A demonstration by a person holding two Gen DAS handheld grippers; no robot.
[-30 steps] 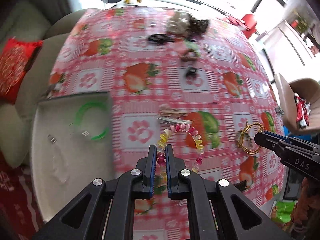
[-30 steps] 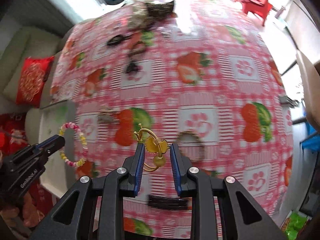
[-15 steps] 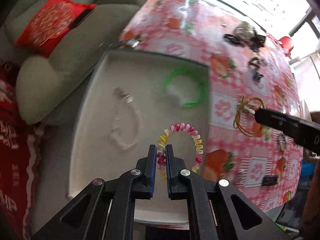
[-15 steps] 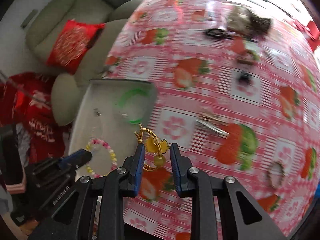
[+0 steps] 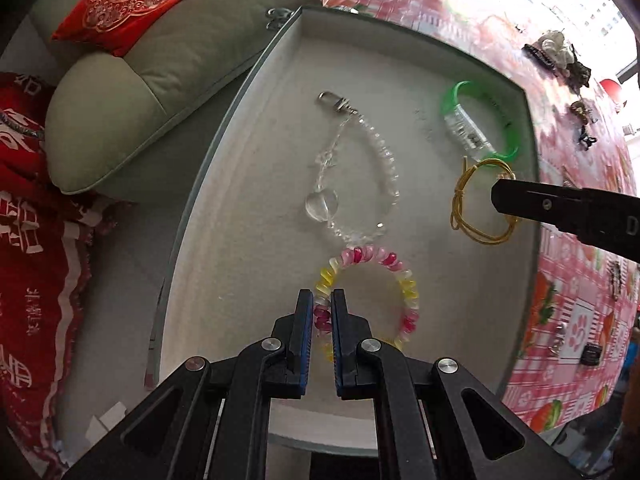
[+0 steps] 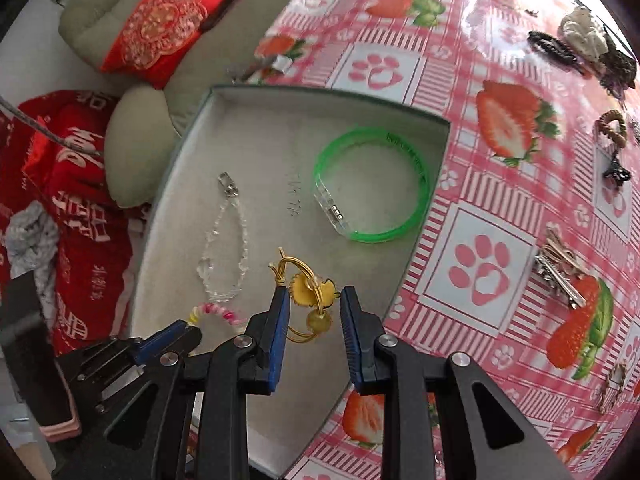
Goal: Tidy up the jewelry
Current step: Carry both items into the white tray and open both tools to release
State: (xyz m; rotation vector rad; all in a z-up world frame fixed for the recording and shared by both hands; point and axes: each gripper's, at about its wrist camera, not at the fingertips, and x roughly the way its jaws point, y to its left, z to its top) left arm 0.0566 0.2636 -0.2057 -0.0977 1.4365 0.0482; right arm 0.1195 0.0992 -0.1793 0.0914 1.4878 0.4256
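two pieces are in the air over the white tray (image 6: 188,128): a pink-and-yellow coil bracelet (image 5: 372,292) pinched tight in the left gripper (image 5: 321,312), and a yellow hair tie (image 6: 308,300) with a flower charm clamped in the right gripper (image 6: 314,312). two more lie inside the tray, a green bangle (image 6: 372,196) and a clear bead strand (image 6: 224,248). a second ago both grippers were over the strawberry tablecloth (image 6: 500,208); now they're above the tray. the far pile of clips is too blurred to count.
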